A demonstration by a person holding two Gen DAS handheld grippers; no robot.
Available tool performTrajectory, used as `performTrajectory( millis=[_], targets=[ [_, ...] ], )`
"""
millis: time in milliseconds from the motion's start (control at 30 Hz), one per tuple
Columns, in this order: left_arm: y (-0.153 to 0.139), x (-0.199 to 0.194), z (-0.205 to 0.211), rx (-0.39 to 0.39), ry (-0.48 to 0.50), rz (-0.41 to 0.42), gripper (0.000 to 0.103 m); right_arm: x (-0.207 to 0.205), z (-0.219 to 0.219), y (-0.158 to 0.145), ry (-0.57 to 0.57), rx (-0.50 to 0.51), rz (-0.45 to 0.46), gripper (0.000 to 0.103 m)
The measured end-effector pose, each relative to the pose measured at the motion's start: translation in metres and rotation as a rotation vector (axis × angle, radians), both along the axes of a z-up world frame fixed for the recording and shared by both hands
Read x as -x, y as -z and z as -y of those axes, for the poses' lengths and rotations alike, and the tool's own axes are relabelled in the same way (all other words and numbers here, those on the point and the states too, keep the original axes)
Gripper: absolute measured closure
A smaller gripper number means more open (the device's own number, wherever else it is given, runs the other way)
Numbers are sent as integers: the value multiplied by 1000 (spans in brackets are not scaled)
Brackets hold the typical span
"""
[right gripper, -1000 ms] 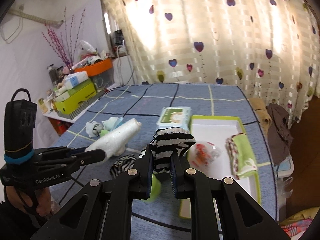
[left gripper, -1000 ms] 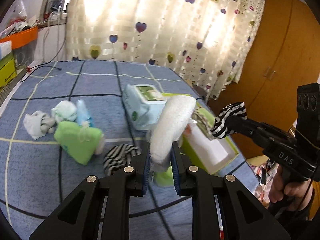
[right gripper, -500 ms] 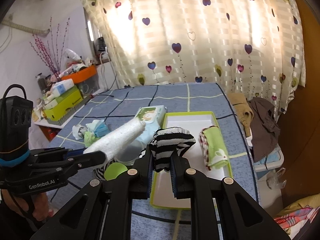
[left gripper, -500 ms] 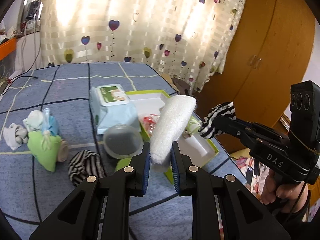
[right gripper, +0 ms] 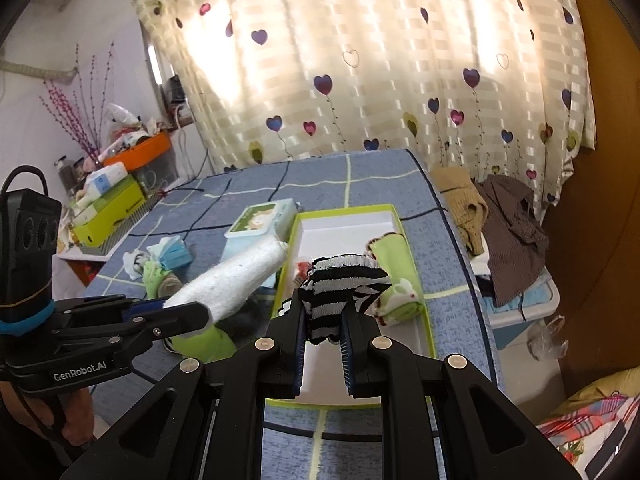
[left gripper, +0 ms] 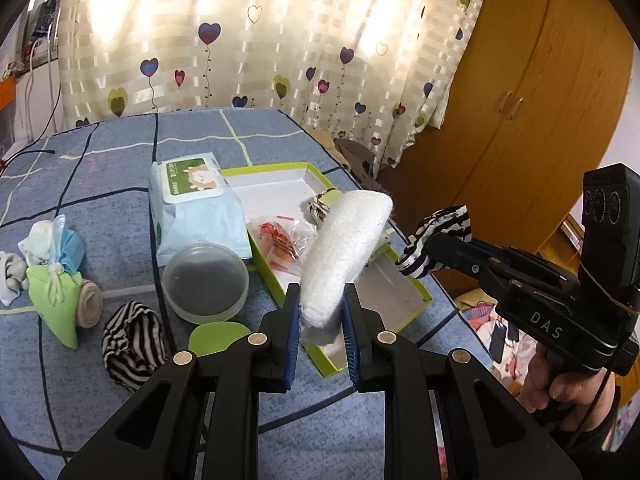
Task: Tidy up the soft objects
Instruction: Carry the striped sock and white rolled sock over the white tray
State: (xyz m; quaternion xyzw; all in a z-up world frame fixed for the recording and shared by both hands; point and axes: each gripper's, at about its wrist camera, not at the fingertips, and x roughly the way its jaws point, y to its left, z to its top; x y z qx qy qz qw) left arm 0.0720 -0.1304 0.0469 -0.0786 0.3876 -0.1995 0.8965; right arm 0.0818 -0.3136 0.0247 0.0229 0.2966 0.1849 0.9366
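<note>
My left gripper [left gripper: 320, 312] is shut on a rolled white towel [left gripper: 344, 248] that sticks up and forward over the green-rimmed box [left gripper: 280, 168]. My right gripper [right gripper: 323, 320] is shut on a black-and-white striped sock [right gripper: 344, 284], held above the same box [right gripper: 344, 210]. Inside the box lie a folded green cloth [right gripper: 396, 272] and a clear packet with red print [left gripper: 280, 240]. From the left wrist view the right gripper [left gripper: 420, 256] and its striped sock [left gripper: 444, 228] hang at the box's right side. The towel [right gripper: 236, 280] also shows in the right wrist view.
On the blue checked bedspread [left gripper: 120, 160] lie a wet-wipes pack [left gripper: 192, 200], a round clear container [left gripper: 206, 280], its green lid [left gripper: 216, 338], a second striped sock [left gripper: 132, 340], a green pouch [left gripper: 56, 300] and small socks [left gripper: 48, 240]. Clothes [right gripper: 508, 220] hang off the bed's right edge.
Both grippers have shifted rightwards, towards the box, still holding the towel and the sock. The box now lies under both of them.
</note>
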Motion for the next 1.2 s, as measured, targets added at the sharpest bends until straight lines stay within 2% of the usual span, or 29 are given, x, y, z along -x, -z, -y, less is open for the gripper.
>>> performTrajectory(
  millis=[833, 1200],
  targets=[
    [42, -48, 46, -60, 28, -123, 83, -48, 27, 56, 45, 3, -157, 89],
    [56, -66, 52, -69, 13, -168, 82, -78, 29, 74, 47, 10, -201, 89]
  ],
)
